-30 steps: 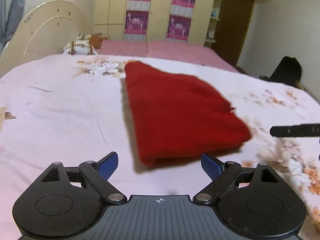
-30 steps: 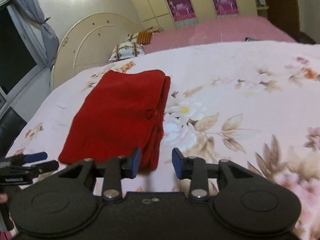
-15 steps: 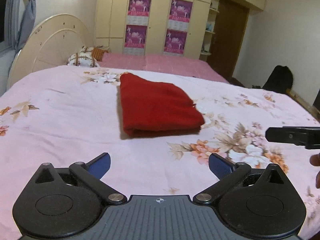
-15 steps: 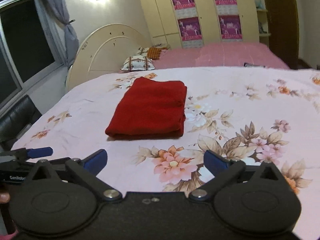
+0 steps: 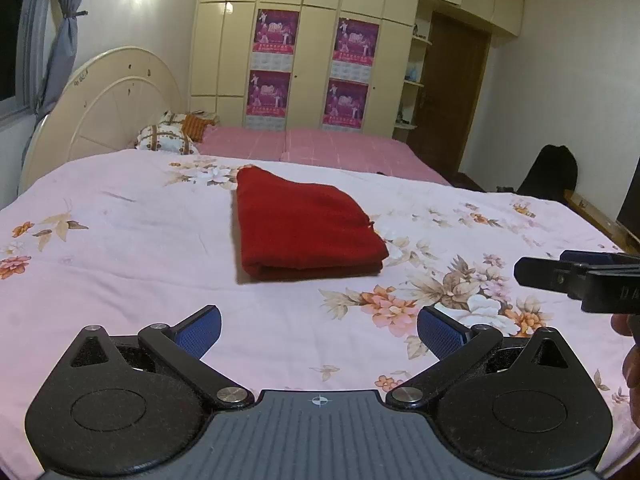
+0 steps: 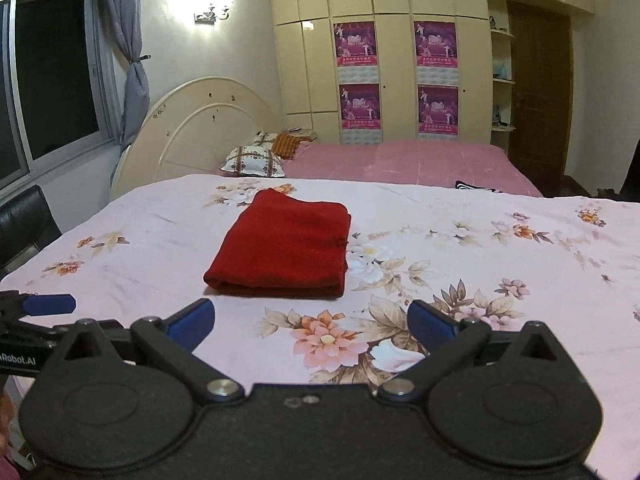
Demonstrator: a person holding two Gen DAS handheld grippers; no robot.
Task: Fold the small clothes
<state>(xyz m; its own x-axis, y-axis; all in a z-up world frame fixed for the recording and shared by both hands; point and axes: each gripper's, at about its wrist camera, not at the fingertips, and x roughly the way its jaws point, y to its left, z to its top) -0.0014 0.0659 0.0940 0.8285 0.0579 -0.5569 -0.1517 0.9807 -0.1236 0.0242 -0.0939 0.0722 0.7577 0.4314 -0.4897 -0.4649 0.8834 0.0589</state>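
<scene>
A red cloth point(image 5: 304, 224) lies folded into a neat rectangle on the floral pink bed sheet point(image 5: 120, 248); it also shows in the right wrist view point(image 6: 284, 248). My left gripper point(image 5: 318, 330) is open and empty, held back from the cloth's near edge. My right gripper point(image 6: 310, 320) is open and empty too, also well short of the cloth. The right gripper's fingers point(image 5: 576, 276) show at the right edge of the left wrist view, and the left gripper's fingertips point(image 6: 48, 304) show at the left edge of the right wrist view.
A cream headboard point(image 6: 192, 128) and pillows point(image 6: 252, 160) stand at the far left. A pink-covered bed point(image 6: 400, 160) lies beyond, with wardrobes point(image 6: 396, 72) behind. A black chair point(image 6: 20, 220) is at the left, a dark bag point(image 5: 552, 172) at the right.
Both grippers have drawn back and up from the folded red cloth. The right gripper's jaws have opened wide. The cloth has stayed in place.
</scene>
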